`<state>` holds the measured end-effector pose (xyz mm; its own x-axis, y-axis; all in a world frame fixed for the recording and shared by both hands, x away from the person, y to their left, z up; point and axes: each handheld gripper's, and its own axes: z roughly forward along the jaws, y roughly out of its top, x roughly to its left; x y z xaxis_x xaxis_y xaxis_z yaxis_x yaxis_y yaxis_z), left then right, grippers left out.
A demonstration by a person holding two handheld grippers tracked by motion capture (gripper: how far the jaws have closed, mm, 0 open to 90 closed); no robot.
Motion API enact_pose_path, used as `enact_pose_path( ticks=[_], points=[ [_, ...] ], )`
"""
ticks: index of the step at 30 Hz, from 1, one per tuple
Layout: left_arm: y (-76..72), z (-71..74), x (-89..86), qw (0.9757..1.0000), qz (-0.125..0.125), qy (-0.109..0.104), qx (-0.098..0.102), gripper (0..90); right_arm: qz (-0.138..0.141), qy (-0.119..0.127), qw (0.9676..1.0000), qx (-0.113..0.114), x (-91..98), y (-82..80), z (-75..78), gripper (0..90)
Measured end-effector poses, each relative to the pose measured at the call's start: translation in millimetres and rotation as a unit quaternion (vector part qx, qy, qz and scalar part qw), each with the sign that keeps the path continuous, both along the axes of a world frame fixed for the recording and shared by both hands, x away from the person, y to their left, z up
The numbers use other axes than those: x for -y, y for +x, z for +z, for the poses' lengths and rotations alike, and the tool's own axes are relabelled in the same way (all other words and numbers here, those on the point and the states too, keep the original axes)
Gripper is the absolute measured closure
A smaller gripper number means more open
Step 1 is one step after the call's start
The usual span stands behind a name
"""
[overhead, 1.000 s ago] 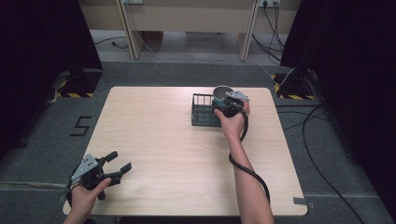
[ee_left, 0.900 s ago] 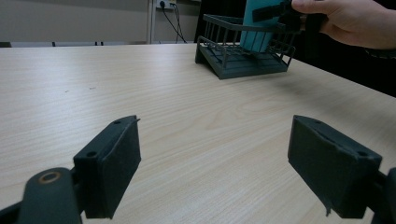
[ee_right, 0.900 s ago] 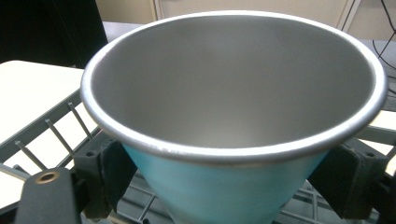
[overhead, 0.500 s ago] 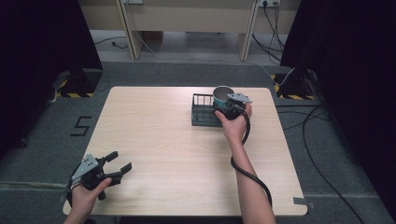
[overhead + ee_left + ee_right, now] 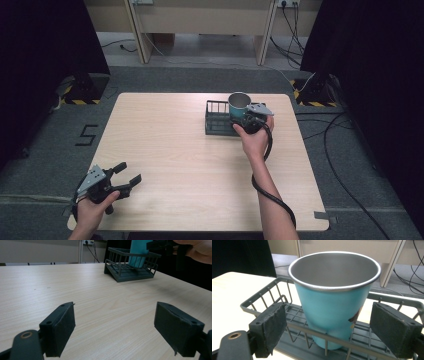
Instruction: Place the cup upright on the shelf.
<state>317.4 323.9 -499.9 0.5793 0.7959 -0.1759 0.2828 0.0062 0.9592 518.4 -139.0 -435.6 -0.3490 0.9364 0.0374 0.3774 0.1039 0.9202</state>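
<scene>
A teal cup (image 5: 239, 103) with a bare metal inside stands upright in a dark wire rack (image 5: 216, 120) at the table's far right. My right gripper (image 5: 240, 116) is open just in front of the rack. In the right gripper view its jaws stand either side of the cup (image 5: 332, 302) without touching it, at the rack's near wall (image 5: 262, 300). My left gripper (image 5: 129, 173) is open and holds nothing at the front left corner, low over the tabletop. The left gripper view looks across the table to the rack (image 5: 132, 270) and cup (image 5: 138, 252).
The light wooden table (image 5: 165, 150) is bare between the two grippers. The right gripper's cable (image 5: 270, 190) loops along the forearm over the table. Dark curtains, floor cables and a desk lie beyond the far edge.
The right hand and its gripper have drawn slightly back toward the person, away from the cup. The cup, the rack and the left gripper have stayed put.
</scene>
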Motion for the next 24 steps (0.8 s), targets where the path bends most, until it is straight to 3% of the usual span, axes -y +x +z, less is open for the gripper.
enact_pose_path(
  ticks=[24],
  points=[
    [-0.3, -0.2, 0.8, 1.0000, 0.000, 0.005, 0.001, 16.5, 0.008, 0.014, 0.9999, -0.001, 22.6, -44.9, 2.9, 16.4]
  ],
)
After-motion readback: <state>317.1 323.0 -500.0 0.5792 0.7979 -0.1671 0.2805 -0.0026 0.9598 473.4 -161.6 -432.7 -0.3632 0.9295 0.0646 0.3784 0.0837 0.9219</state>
